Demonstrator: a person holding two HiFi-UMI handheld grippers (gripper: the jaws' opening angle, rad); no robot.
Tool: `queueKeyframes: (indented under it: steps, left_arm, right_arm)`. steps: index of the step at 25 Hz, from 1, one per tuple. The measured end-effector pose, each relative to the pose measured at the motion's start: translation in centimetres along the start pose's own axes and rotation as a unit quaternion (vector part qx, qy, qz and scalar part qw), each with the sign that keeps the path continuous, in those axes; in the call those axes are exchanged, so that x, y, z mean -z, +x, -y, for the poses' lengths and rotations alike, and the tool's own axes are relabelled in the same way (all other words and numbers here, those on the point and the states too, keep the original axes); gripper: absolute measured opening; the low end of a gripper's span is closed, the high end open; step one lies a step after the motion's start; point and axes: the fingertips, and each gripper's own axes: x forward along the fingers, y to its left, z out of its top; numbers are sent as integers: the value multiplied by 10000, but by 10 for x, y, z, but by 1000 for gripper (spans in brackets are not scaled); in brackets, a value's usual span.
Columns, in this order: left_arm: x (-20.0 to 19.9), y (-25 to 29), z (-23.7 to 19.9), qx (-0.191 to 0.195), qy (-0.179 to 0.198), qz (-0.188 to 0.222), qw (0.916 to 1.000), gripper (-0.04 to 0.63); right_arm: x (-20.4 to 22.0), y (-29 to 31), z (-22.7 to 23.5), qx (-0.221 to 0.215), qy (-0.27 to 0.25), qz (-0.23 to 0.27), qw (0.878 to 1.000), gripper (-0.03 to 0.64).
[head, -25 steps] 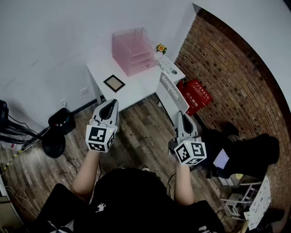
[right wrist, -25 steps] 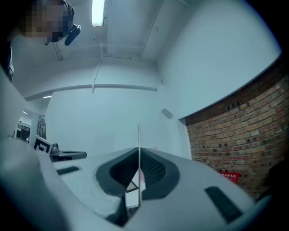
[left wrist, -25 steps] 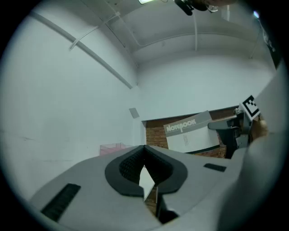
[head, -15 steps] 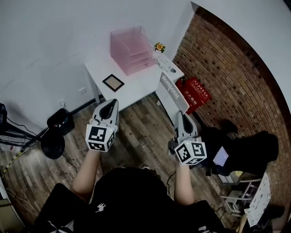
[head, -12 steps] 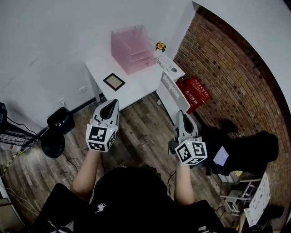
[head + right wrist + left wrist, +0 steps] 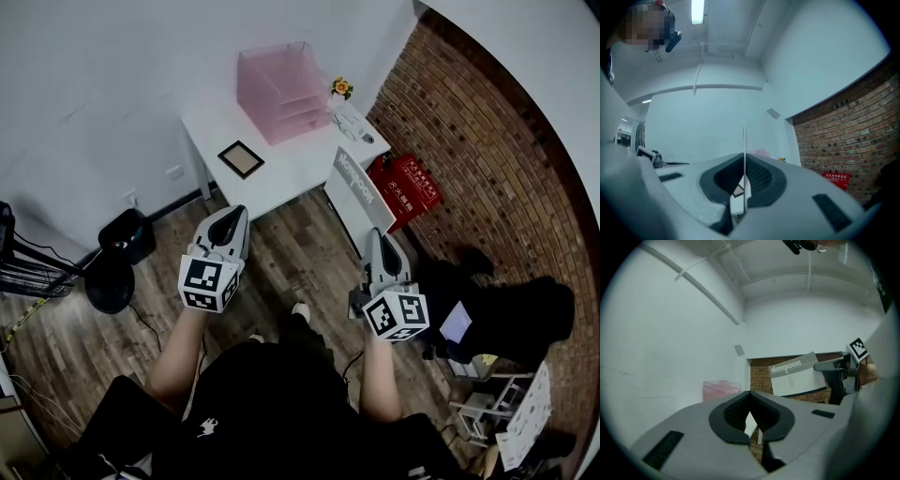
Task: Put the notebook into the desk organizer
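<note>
2 tools hang in front of the person, well short of the white bench (image 6: 286, 178). The right tool (image 6: 375, 242) is clamped on 1 edge of the notebook (image 6: 361, 192), which stands up out of the jaws, thin edge toward that tool's camera. Gripping it by the edge leaves most of the cover free to slide into a tier. The left tool (image 6: 228, 220) is closed on nothing, probably spare for steadying. The pink desk organizer (image 6: 281, 89) sits at the back of the bench by the wall, so the notebook likely needs carrying forward and levelling first.
</note>
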Motion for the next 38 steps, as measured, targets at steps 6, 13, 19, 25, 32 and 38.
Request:
queueKeyframes:
  steps: [6,13,19,25,32,38]
  left_arm:
    - [-1,25,3,-97,57,60,9999,3]
    - [-1,70,6,-240,69,29,9997,3]
    - [-14,116,17,-395,171,66,9991,3]
    - [-16,151,27,-597,293,-19,9978,3]
    - [-17,196,40,-799,403,-80,9960,3]
    - [-13,233,50,-987,481,-156,9938,3]
  right_arm:
    - [5,19,23,-59,51,-81,9999,11]
    - [3,55,60,-216,53,-121,9997,11]
    - [-7,85,102,-369,127,-100,9992,11]
    - [-8,115,140,-574,292,-77,9979,11]
    - [0,143,178,-779,391,-150,9961,11]
    - [0,167,215,-895,445,-165,9949,11]
